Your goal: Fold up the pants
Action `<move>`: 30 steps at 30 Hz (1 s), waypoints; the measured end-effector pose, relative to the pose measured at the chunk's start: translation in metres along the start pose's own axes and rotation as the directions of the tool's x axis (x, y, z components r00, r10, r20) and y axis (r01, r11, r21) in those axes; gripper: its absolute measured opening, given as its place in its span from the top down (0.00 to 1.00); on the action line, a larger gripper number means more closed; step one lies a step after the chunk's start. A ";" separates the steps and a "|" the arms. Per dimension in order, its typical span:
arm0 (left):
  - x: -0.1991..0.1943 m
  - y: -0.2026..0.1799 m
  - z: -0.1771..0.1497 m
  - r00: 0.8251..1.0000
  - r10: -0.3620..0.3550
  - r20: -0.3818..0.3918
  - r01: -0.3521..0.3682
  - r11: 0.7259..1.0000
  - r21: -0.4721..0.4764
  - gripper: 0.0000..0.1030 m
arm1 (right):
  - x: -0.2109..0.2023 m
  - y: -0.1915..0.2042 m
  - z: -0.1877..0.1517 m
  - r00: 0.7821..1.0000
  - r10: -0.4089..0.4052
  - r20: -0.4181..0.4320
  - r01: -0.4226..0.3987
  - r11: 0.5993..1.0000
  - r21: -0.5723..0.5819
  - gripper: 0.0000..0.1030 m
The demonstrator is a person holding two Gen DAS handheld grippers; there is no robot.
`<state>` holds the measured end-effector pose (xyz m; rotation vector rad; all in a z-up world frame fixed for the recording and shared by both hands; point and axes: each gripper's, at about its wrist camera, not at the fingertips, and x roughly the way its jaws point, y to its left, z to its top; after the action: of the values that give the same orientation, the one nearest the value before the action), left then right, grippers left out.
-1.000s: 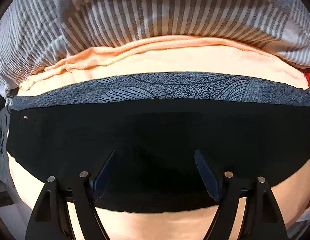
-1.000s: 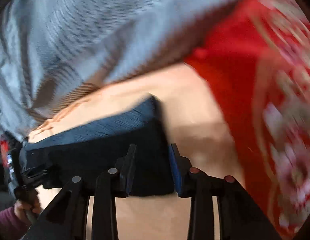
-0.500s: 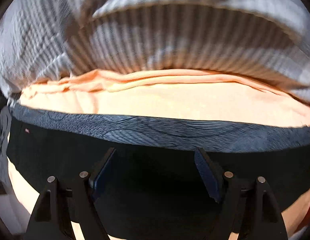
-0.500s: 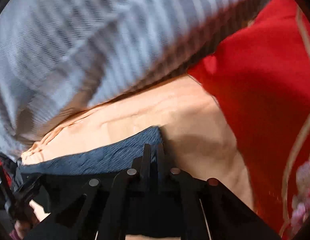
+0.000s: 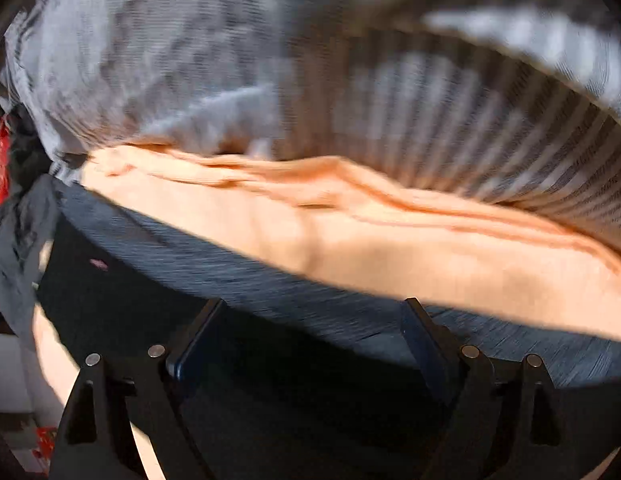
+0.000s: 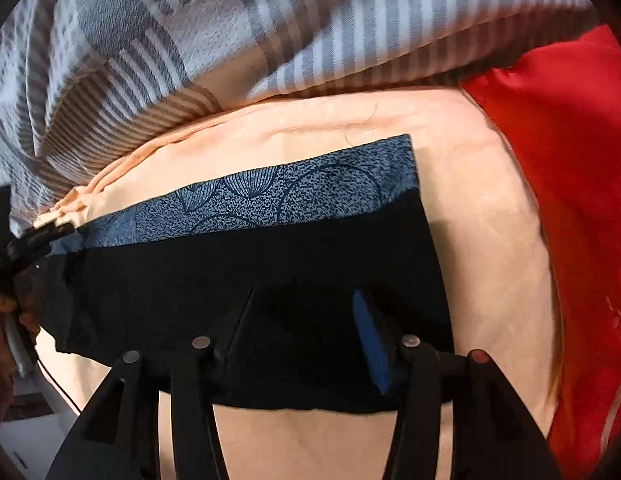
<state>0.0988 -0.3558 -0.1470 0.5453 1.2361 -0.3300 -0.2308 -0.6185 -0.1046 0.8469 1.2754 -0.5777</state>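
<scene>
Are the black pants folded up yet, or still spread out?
Folded. The pants lie as a compact rectangle on the peach sheet, patterned waistband along the far edge, no legs trailing out.

Each wrist camera is looking steeply down along its own fingers, close above the bedding. The left view is facing the black pants (image 5: pixel 122 312) and their patterned waistband (image 5: pixel 270 284), though motion blur is softening detail. The right view is sitting over the pants' right end. Both are sharing the pants, peach sheet (image 6: pixel 490 220) and striped duvet (image 6: pixel 230 20).
</scene>
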 end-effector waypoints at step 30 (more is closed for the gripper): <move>0.063 0.246 -0.030 1.000 0.016 0.000 -0.016 0.994 0.108 0.14 | 0.070 0.303 -0.145 0.884 0.456 -0.099 -0.436 0.883 0.176 0.43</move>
<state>0.2219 -0.1322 -0.1611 0.6481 1.2191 -0.3853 -0.0631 -0.3190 -0.1148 1.2823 1.1148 -0.2453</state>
